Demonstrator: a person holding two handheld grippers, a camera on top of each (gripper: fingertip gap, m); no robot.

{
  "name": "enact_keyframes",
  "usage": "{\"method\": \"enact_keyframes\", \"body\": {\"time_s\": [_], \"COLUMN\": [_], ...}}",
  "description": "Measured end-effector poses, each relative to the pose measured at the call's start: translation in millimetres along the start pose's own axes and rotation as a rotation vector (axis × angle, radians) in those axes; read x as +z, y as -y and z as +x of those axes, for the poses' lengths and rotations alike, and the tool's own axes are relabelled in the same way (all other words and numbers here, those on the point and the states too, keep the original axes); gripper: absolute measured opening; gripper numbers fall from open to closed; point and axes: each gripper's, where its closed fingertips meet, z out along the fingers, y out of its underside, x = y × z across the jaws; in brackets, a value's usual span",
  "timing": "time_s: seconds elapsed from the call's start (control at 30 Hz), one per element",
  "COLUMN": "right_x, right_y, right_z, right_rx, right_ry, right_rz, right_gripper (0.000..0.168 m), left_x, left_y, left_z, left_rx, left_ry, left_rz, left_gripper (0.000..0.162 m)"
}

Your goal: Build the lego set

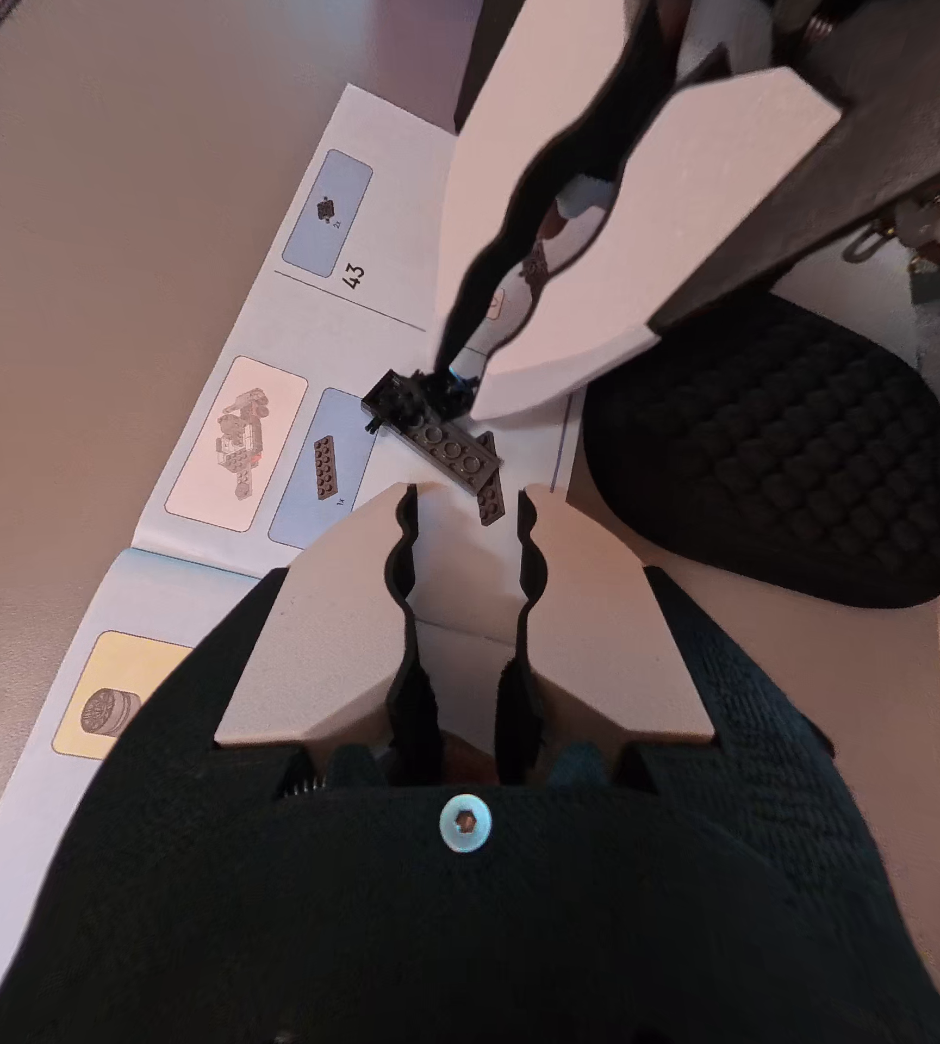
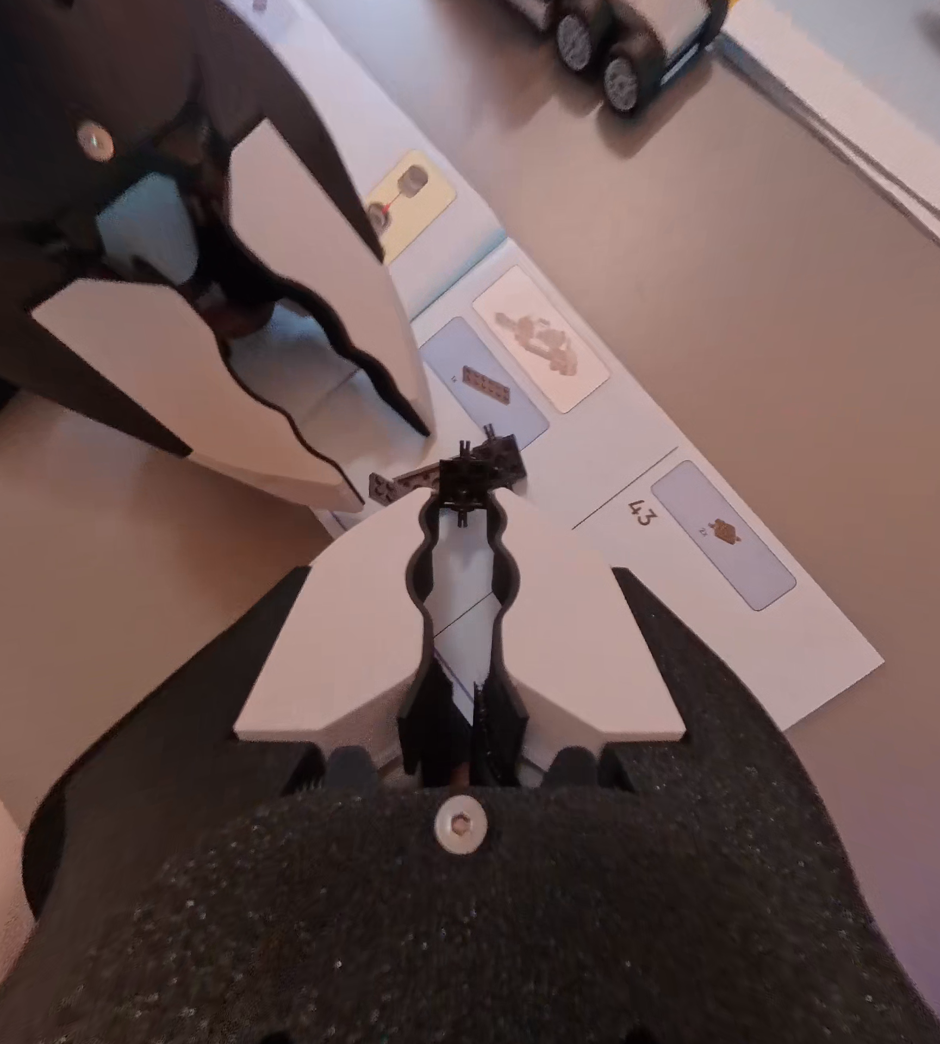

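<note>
Grey plate (image 1: 453, 452): on booklet (image 1: 309, 361), part-built.
Right tongs (image 2: 463, 497): gripping black piece (image 2: 459, 477) at plate.
Left tongs (image 1: 470, 490): spread, empty.
Remaining: seat piece; further steps likely.

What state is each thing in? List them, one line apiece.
Left gripper: open, empty, fingertips near the plates.
Right gripper: shut on the small black piece.
Grey plates: crossed, lying on the booklet.
Instruction booklet: open, flat on the table.
Wheeled model: assembled, standing apart.
</note>
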Motion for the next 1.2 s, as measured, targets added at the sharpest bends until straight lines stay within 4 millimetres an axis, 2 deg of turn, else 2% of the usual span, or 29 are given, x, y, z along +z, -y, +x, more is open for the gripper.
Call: {"method": "enact_keyframes", "body": {"time_s": [0.2, 0.4, 0.7, 0.9, 1.0, 1.1, 1.2], "right_x": [5.9, 10.8, 9.4, -4.0, -6.1, -3.7, 5.2], "right_y": [4.1, -0.2, -0.1, 0.5, 2.6, 13.7, 12.1], "right_z": [-4.3, -0.5, 1.4, 11.2, 20.1, 17.5, 16.6], "right_rx": [-0.188, -0.239, -0.283, -0.287, -0.241, -0.232, -0.271], "right_ry": [-0.049, -0.095, -0.111, -0.138, -0.110, -0.024, 0.026], "right_rz": [-0.063, -0.146, -0.155, -0.093, -0.007, 0.105, 0.086], "right_gripper": [0.016, 0.016, 0.025, 0.021, 0.014, 0.007, 0.005], "left_x": [0.8, 1.0, 1.0, -2.9, -9.3, -14.2, -11.5], "left_y": [-1.7, -1.8, -1.8, 1.3, 10.2, 21.3, 23.3], "left_z": [-0.5, -2.9, -4.3, -9.9, -12.6, -13.8, -16.1], "left_rx": [0.051, 0.061, 0.068, 0.099, 0.141, 0.189, 0.223], "left_ry": [0.021, 0.035, 0.036, 0.085, 0.133, 0.173, 0.187], "left_rz": [-0.016, -0.015, -0.013, -0.006, 0.035, 0.088, 0.070], "left_gripper": [0.034, 0.029, 0.027, 0.025, 0.016, 0.003, 0.002]}}
